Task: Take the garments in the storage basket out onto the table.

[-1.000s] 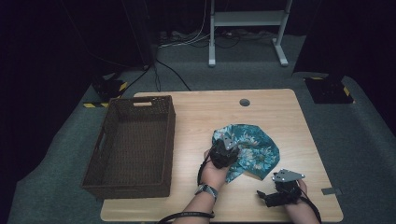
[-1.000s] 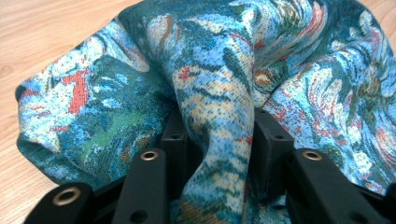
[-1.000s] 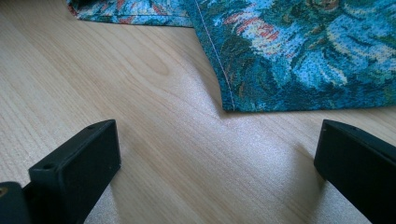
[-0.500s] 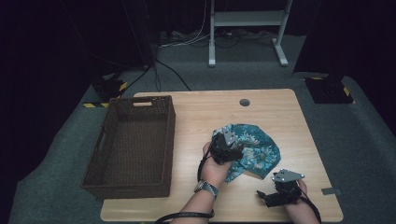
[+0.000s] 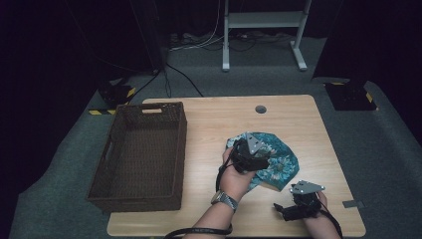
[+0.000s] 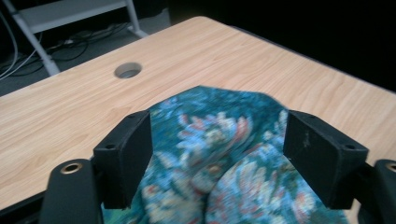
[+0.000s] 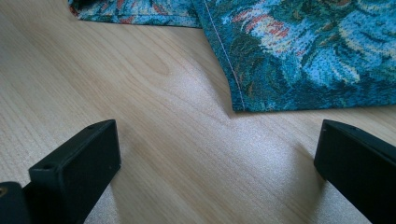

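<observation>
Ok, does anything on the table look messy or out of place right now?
Only the teal floral cloth: it lies bunched in folds on the table rather than flat. The wicker basket sits square and undamaged.

A teal cloth (image 5: 276, 162) with a pale floral pattern, a dark brown wicker basket (image 5: 142, 194), a light wood-grain table (image 5: 219, 117).

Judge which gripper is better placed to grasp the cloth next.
Left. The left gripper hangs over the teal cloth, jaws just opened, fabric between them. The right gripper sits open on bare table beside the hem.
</observation>
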The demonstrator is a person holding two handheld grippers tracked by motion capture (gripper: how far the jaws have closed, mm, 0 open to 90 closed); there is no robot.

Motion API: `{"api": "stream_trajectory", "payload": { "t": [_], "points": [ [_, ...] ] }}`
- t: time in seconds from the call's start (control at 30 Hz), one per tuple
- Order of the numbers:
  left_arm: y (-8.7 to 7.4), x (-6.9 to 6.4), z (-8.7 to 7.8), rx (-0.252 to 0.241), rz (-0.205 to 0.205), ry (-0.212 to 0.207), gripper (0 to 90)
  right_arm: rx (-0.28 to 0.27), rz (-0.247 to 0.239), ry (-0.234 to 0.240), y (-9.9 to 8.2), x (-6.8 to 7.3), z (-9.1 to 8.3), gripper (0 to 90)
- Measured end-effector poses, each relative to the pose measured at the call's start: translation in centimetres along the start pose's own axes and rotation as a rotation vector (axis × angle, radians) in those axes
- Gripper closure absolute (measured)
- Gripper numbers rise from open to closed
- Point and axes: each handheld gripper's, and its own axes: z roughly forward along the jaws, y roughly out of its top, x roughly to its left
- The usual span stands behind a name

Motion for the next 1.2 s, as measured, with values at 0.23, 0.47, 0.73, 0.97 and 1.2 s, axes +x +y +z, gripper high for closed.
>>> {"api": "stream_trajectory", "payload": {
  "t": [0.23, 0.47, 0.73, 0.97, 1.2],
  "points": [
    [0.3, -1.8, 1.6, 0.02, 0.025, -0.055, 27.3, -0.003, 0.005, 0.005, 0.0, -0.1, 0.0, 0.5],
    [-0.2, -3.9, 4.2, 0.089, 0.07, -0.087, 28.0, -0.003, 0.005, 0.008, 0.0, -0.1, -0.1, 0.5],
    [-1.7, -5.0, 7.5, 0.212, 0.103, -0.092, 30.9, -0.005, 0.007, 0.012, -0.1, -0.1, -0.1, 0.5],
    [-3.2, -5.4, 9.2, 0.305, 0.115, -0.116, 52.6, -0.007, 0.007, 0.015, 0.0, -0.1, -0.1, 0.5],
    [-3.6, -6.1, 9.7, 0.326, 0.156, -0.116, 76.0, -0.009, 0.007, 0.019, 0.0, -0.2, 0.0, 0.5]
  ]
}}
